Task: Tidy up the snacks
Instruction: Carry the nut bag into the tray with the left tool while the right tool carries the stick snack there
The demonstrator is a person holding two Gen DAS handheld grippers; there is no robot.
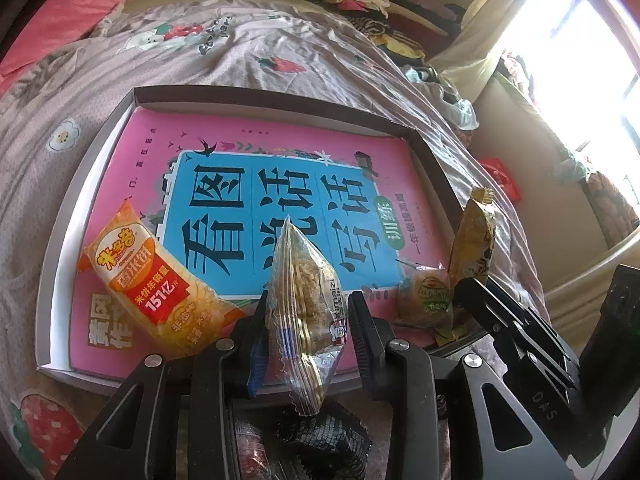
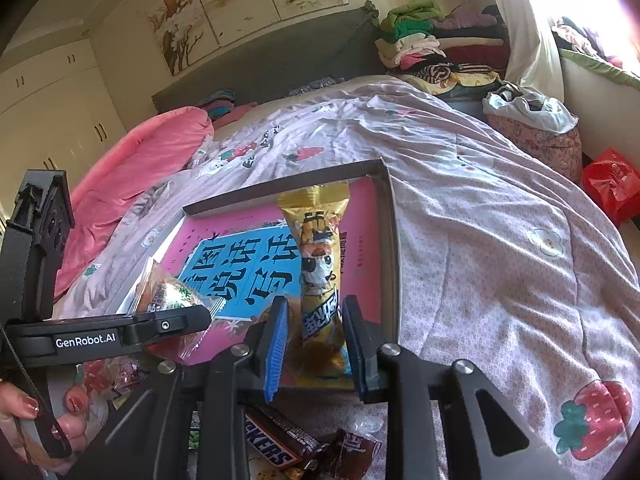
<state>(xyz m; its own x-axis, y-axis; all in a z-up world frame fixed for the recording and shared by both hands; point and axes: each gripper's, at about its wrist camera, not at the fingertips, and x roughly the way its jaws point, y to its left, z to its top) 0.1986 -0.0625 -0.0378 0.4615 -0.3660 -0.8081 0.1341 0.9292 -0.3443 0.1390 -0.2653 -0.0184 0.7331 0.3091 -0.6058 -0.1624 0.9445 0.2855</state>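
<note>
Wardrobe (image 2: 52,112): cream doors, upper left of the right wrist view.
Bedspread (image 1: 248,52): lilac, strawberry print, covering the bed.
Tray (image 1: 100,144): shallow box on the bedspread, lined with a pink book (image 1: 280,152).
Rice cracker pack (image 1: 156,284): orange, lower left, lying in the tray.
Left gripper (image 1: 306,320): clamped on a clear cake packet (image 1: 308,304) over the tray's near edge.
Right gripper (image 2: 314,332): clamped on a yellow snack bar (image 2: 320,264), upright over the tray.
Clothes pile (image 2: 424,36): upper right, beside the bright window (image 1: 580,48).
</note>
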